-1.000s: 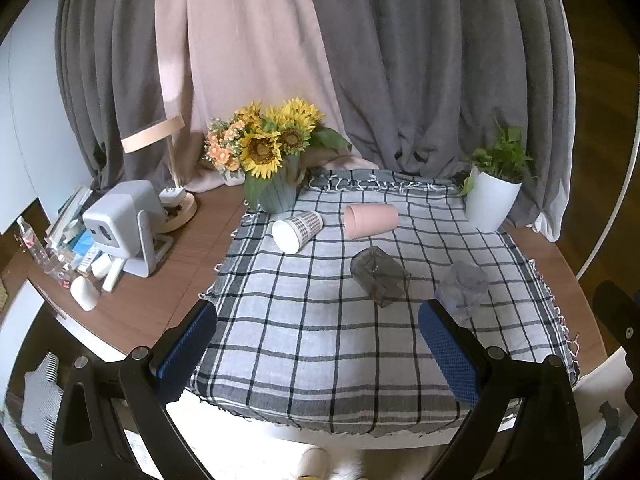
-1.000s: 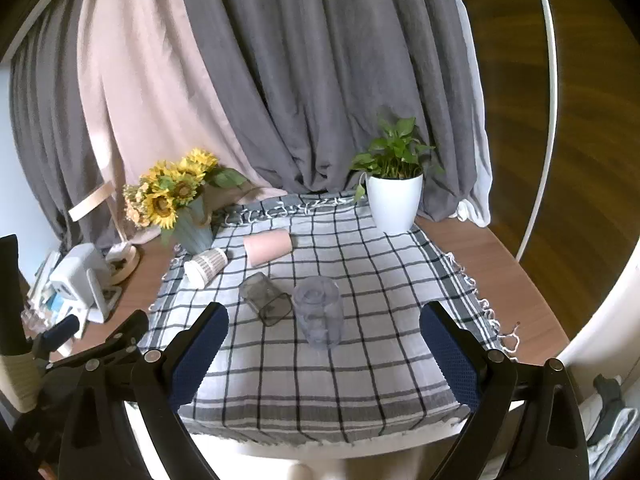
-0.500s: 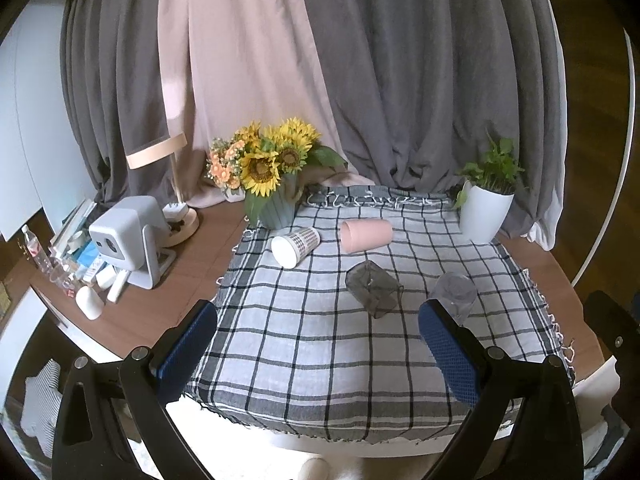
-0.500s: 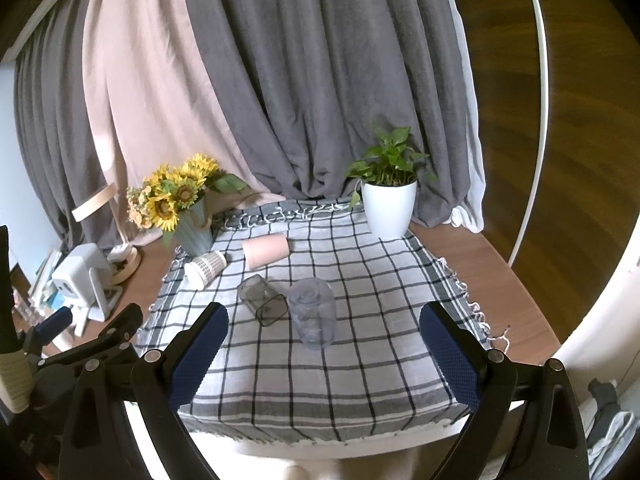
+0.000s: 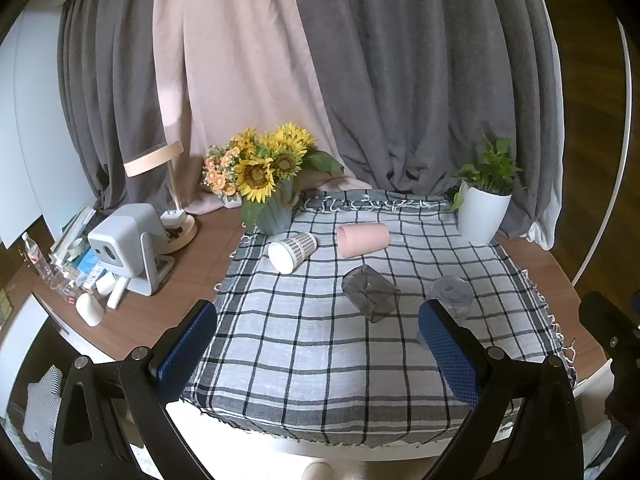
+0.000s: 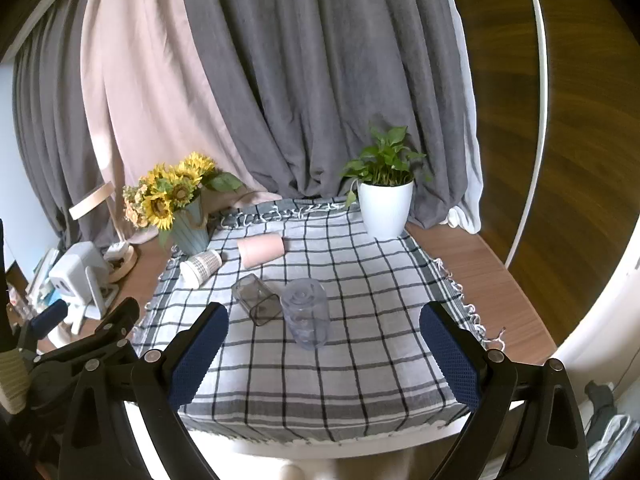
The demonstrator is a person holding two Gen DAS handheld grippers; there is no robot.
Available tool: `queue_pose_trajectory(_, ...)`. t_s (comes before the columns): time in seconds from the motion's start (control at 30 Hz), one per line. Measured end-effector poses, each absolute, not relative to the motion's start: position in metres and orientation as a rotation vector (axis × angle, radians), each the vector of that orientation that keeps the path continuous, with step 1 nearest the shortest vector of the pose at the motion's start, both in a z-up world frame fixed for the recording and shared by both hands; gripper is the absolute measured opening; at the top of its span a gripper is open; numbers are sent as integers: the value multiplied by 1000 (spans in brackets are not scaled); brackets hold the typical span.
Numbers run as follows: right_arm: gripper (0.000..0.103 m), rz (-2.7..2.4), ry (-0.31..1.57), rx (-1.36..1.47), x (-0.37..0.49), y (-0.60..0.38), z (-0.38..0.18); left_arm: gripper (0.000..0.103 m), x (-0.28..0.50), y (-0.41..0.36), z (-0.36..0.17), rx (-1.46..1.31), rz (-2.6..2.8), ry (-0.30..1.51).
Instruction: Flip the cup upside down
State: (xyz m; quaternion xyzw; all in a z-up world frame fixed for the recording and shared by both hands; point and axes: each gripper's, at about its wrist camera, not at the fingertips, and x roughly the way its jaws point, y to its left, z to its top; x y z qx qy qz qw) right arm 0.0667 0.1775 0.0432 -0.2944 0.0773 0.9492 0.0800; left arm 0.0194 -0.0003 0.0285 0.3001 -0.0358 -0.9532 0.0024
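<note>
Several cups rest on a checked cloth. A clear round cup stands bottom up near the middle; it also shows in the left wrist view. A smoky grey square cup lies on its side beside it, also in the right wrist view. A pink cup and a white patterned cup lie on their sides farther back. My left gripper and right gripper are open and empty, held back over the cloth's front edge.
A sunflower vase stands at the cloth's back left, a white potted plant at the back right. A small white projector, a lamp and clutter sit on the wooden table at the left. Curtains hang behind.
Both grippers have drawn back and up from the table, so the cups look smaller and farther. No cup has moved.
</note>
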Motion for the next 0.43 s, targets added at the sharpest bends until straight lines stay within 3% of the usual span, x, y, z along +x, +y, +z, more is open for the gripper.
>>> queue_pose_trajectory(0.43, 97, 2839, 221, -888, 63, 177, 41, 103, 16, 1, 28, 933, -2988, -118)
